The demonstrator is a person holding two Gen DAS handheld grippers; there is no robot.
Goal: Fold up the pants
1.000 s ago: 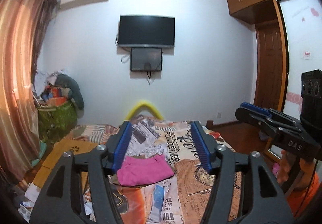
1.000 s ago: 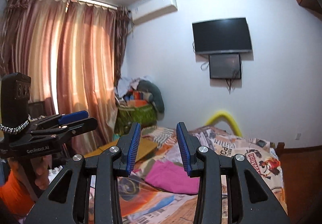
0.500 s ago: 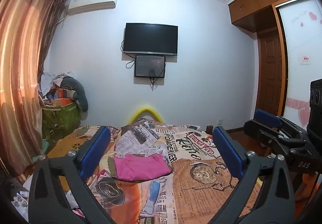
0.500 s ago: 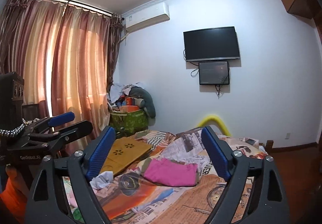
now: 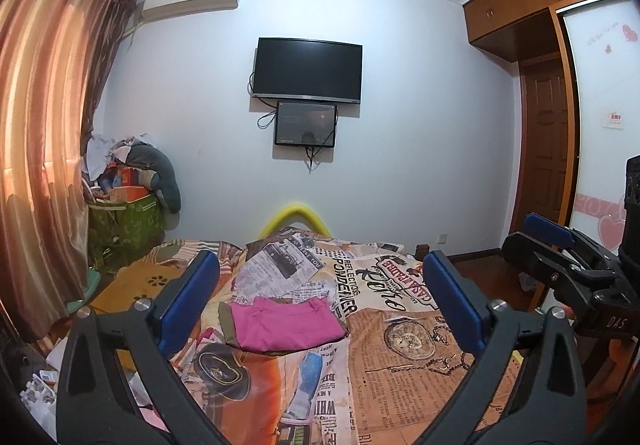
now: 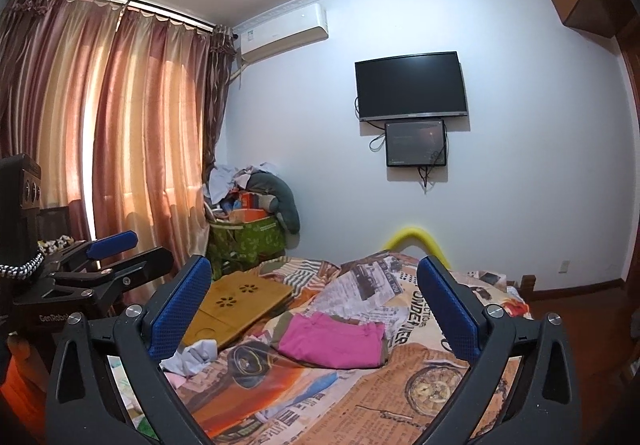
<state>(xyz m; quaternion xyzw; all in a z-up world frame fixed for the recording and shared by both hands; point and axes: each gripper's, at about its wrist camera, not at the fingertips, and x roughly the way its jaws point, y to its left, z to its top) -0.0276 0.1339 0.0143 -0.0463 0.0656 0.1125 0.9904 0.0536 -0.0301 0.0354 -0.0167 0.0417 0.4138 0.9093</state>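
The pink pants lie folded into a small rectangle on the printed bedspread, mid-bed. They also show in the right wrist view. My left gripper is open wide and empty, held above the near part of the bed, well short of the pants. My right gripper is also open wide and empty, held back from the pants. Each gripper shows at the edge of the other's view: the right one and the left one.
A wooden lap tray lies on the bed's left side, with crumpled white and pink cloths near it. A green basket piled with clutter stands by the curtains. A yellow bed rail and a wall TV are beyond.
Both grippers opened from nearly shut to wide open and drew back and up from the bed. The folded pink pants stayed in place.
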